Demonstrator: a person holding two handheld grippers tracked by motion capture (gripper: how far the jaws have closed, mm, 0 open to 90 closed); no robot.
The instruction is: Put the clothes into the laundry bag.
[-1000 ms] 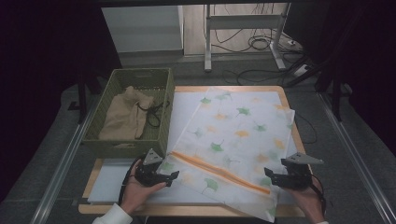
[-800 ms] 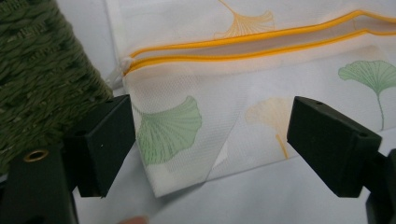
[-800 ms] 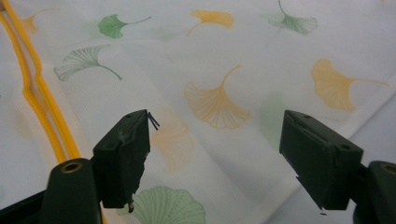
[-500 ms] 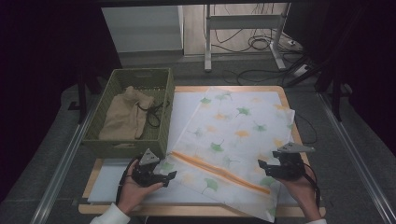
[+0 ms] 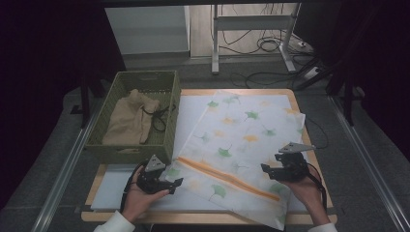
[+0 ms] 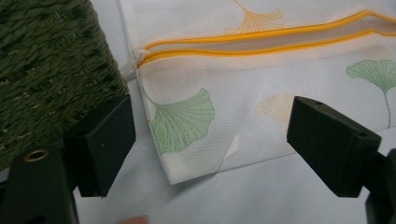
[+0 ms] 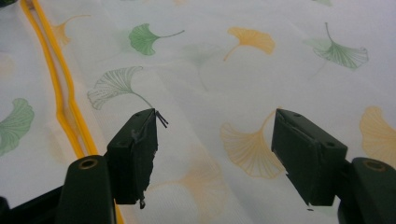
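A white mesh bag (image 5: 241,145) printed with green and orange ginkgo leaves lies flat across the table, an orange zipper (image 5: 227,176) running along its near part. My left gripper (image 5: 170,184) is open at the bag's near left corner (image 6: 187,172), jaws either side of that corner, just above the sheet. My right gripper (image 5: 269,168) is open over the bag's right part, hovering above an orange leaf print (image 7: 250,144). The zipper's end (image 6: 140,58) sits close to the green basket.
A green woven basket (image 5: 171,137) stands at the table's left, holding a beige cloth (image 5: 128,121) and a black cord (image 5: 157,118); its wall (image 6: 51,79) is right beside my left jaw. A white sheet (image 5: 111,188) covers the wooden table (image 5: 94,186). Cables lie on the floor beyond.
My right gripper has moved left and forward onto the bag. My left gripper has shifted slightly toward the bag's near left corner.
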